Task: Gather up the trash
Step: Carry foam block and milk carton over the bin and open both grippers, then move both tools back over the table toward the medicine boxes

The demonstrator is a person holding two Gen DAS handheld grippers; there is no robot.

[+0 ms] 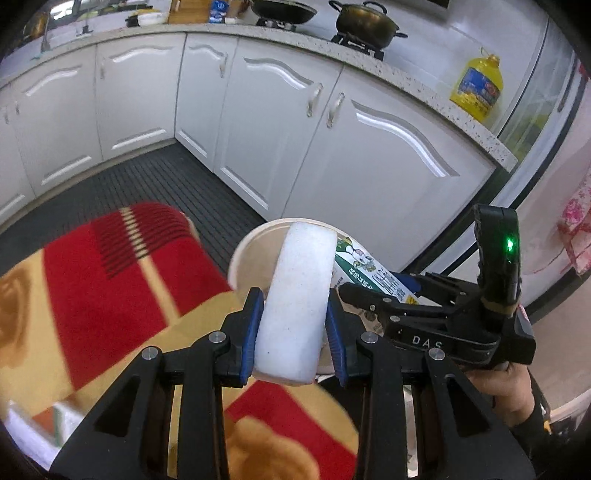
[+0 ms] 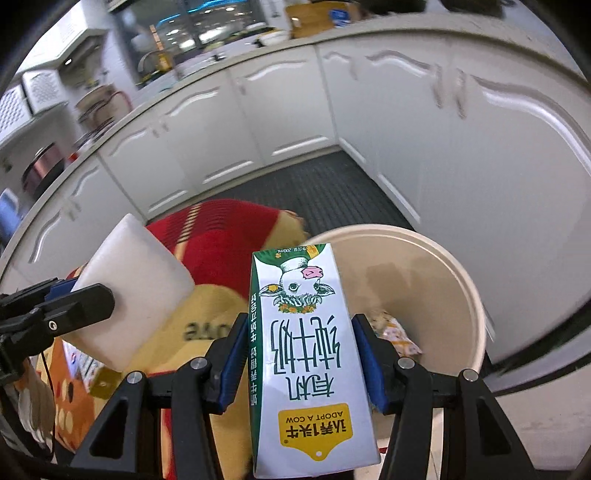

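Two hand-held grippers, left (image 1: pixel 295 332) and right (image 2: pixel 299 354) | one white foam block (image 1: pixel 295 295) | one milk carton (image 2: pixel 306 354) | one cream bin (image 2: pixel 436 280) | two pots: wok (image 1: pixel 282 11), pot (image 1: pixel 365 22) | one yellow oil jug (image 1: pixel 478 86) | one wrapper in bin (image 2: pixel 397 334)

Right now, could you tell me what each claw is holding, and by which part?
The left claw grips a white foam block across its narrow sides, near its lower end. The right claw grips a milk carton by its side faces, mid-body.

White cabinets (image 1: pixel 140 92) – dark ribbed floor (image 1: pixel 155 184).
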